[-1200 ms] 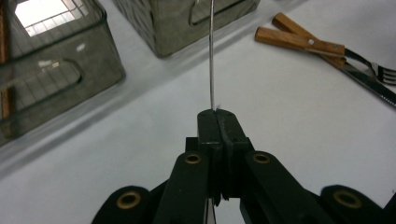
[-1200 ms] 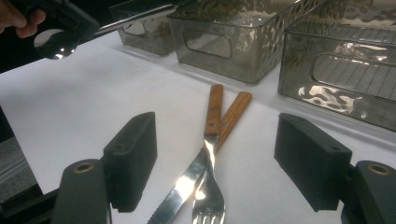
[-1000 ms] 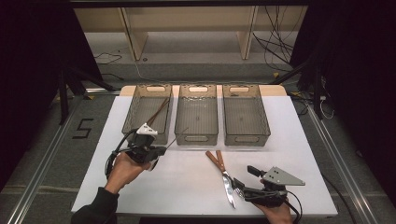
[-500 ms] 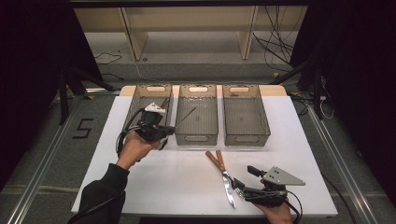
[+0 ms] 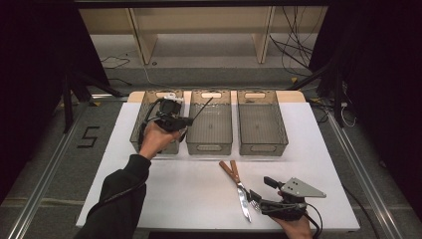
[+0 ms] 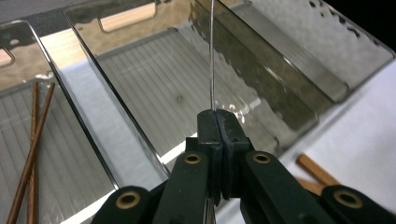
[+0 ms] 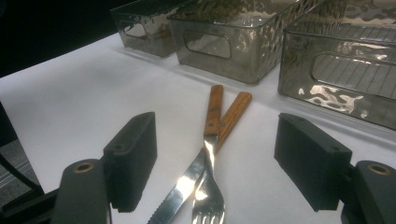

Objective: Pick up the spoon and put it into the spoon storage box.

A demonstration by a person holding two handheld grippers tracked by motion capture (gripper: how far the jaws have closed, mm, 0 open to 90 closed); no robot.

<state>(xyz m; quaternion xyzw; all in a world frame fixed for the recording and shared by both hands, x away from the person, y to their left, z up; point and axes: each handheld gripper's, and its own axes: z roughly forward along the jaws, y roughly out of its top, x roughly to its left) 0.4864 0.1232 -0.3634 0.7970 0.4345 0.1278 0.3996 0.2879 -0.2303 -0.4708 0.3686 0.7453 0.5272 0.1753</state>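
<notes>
My left gripper (image 5: 188,120) hovers at the gap between the left bin (image 5: 135,135) and the middle bin (image 5: 211,147). It is shut on a thin grey rod (image 5: 201,109) that slants up over the middle bin. In the left gripper view the jaws (image 6: 217,116) meet tightly around the rod (image 6: 212,56). A wooden-handled knife (image 5: 242,191) and fork (image 5: 234,172) lie crossed on the white table near the front. My right gripper (image 5: 259,201) rests open just behind their metal ends. The knife (image 7: 214,112) and fork (image 7: 235,109) lie between its spread jaws (image 7: 215,163).
Three smoky clear bins stand in a row at the back of the white table (image 5: 174,189); the right bin (image 5: 262,147) is the third. Two brown chopsticks (image 6: 31,149) lie in the left bin. A sleeved forearm (image 5: 122,194) crosses the front left.
My left gripper has carried the rod away from the front left of the table up to the bins. The right gripper, knife and fork have stayed put.
</notes>
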